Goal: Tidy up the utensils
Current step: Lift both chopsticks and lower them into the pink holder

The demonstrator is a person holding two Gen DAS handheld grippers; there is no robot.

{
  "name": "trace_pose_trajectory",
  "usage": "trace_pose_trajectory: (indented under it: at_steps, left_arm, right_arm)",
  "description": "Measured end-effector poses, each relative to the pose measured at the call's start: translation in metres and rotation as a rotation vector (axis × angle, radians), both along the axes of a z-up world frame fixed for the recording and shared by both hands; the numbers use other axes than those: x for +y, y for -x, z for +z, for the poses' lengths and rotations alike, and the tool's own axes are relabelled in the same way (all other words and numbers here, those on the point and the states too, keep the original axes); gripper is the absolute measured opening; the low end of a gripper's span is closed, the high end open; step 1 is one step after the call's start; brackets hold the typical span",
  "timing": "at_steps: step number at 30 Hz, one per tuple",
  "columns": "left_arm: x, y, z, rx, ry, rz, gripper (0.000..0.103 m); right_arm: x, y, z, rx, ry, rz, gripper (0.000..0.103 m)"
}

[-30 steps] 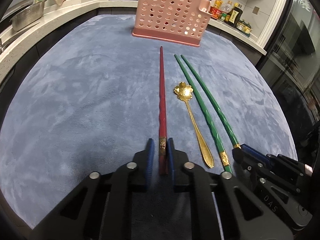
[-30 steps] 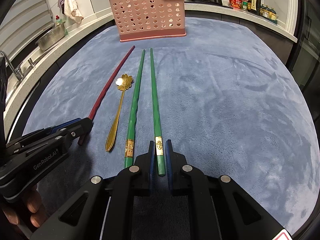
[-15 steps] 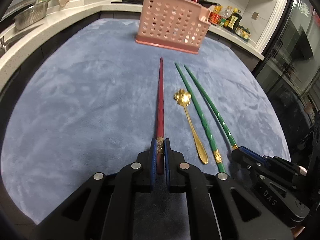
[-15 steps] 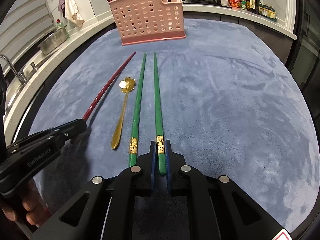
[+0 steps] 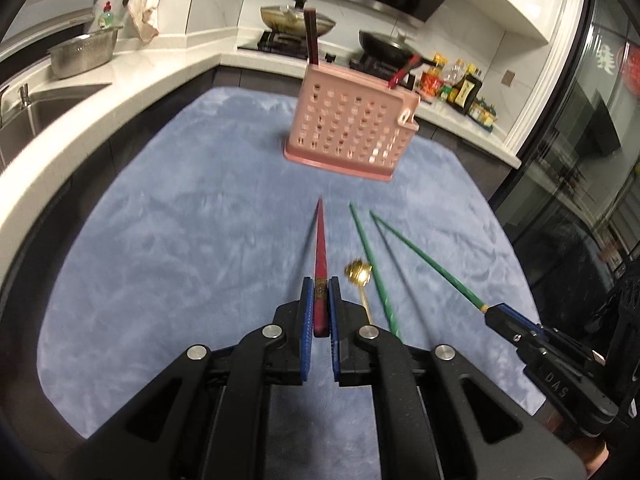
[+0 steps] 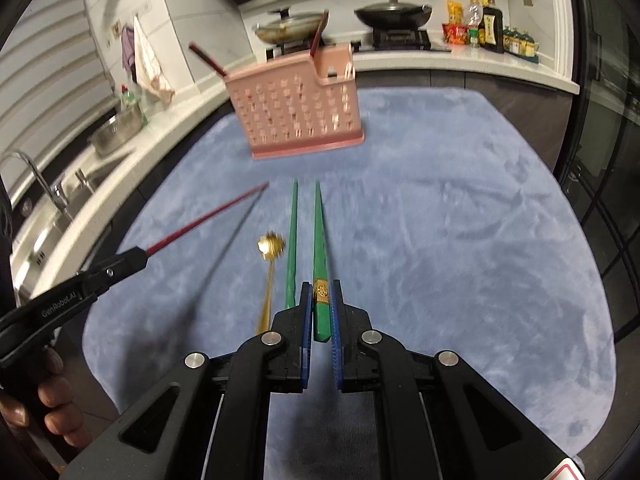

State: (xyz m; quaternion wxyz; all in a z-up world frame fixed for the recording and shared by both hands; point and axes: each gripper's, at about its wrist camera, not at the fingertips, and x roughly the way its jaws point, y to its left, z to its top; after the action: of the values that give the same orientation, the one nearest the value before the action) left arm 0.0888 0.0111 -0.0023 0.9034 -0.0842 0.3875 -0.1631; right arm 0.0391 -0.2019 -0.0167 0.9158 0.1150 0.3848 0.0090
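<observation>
My left gripper is shut on the thick end of a red chopstick, which hangs above the blue mat with its shadow beside it. My right gripper is shut on a green chopstick at its gold band, also lifted. A second green chopstick and a gold flower-headed spoon lie on the mat between the two. A pink perforated utensil holder stands at the mat's far end with dark red sticks poking out. Each gripper shows in the other's view: the right gripper and the left gripper.
A white counter wraps the left and back, with a steel colander, a sink, two pans on a stove and bottles. Glass doors stand at the right. A hand grips the left tool's handle.
Both grippers have risen, carrying the red chopstick and one green chopstick up off the mat. The left jaws tightened on the red one. The spoon and the other green chopstick stayed put.
</observation>
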Motion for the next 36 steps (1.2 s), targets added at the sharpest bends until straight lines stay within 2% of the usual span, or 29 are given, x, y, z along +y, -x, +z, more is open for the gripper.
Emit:
trace_pose_trajectory:
  at_steps: [13, 28, 36]
  left_arm:
    - [0.001, -0.018, 0.060, -0.119, 0.024, 0.010, 0.007]
    - [0.000, -0.057, 0.111, -0.232, 0.038, 0.048, 0.007]
    - [-0.006, -0.080, 0.147, -0.310, 0.051, 0.044, 0.007]
  right_arm:
    - [-0.028, -0.017, 0.071, -0.151, -0.029, -0.059, 0.007]
    - [-0.054, -0.041, 0.115, -0.249, -0.080, -0.095, 0.007]
    - [-0.073, -0.063, 0.142, -0.310, -0.157, -0.103, 0.007]
